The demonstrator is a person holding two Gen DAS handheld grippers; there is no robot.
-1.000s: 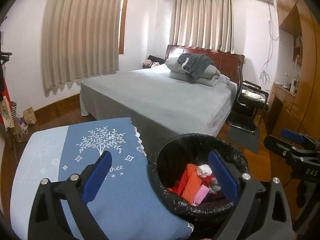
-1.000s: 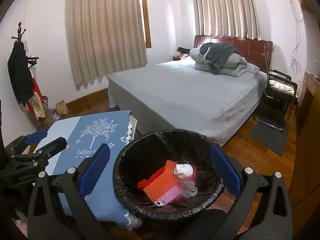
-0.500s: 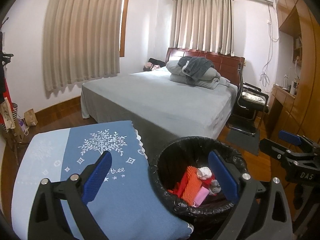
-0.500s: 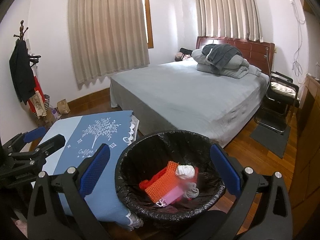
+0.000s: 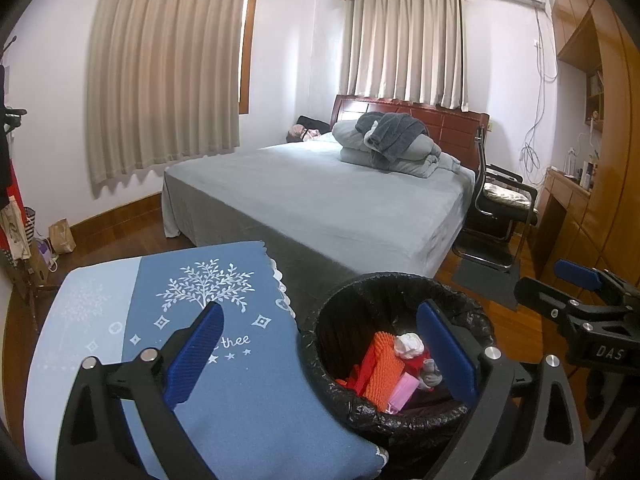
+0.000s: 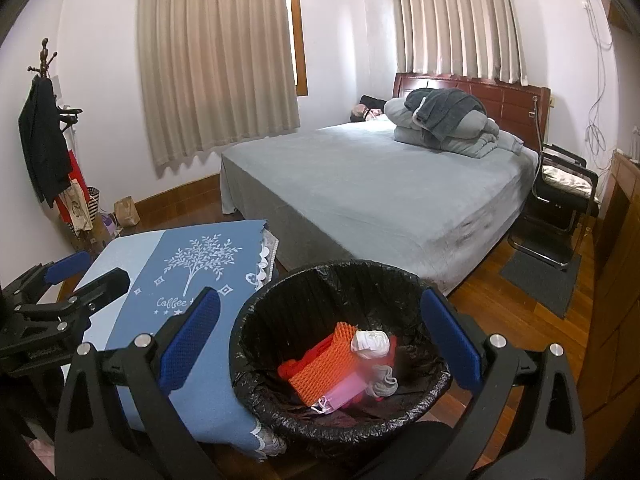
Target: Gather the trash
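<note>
A black-lined trash bin stands on the floor beside a small table. In it lie an orange foam net, a crumpled white tissue, a pink face mask and some red scraps. My left gripper is open and empty, above the table edge and the bin. My right gripper hangs open and empty over the bin. Each gripper shows in the other's view: the right gripper at the right edge, the left gripper at the left edge.
The small table wears a blue cloth with a white tree print. A large grey bed fills the middle of the room, folded bedding at its head. A black chair and wooden cabinets stand right; a coat rack left.
Both views have risen and pulled back slightly, so the bin and table sit a little lower in frame. The trash in the bin has not moved. Both grippers stay open.
</note>
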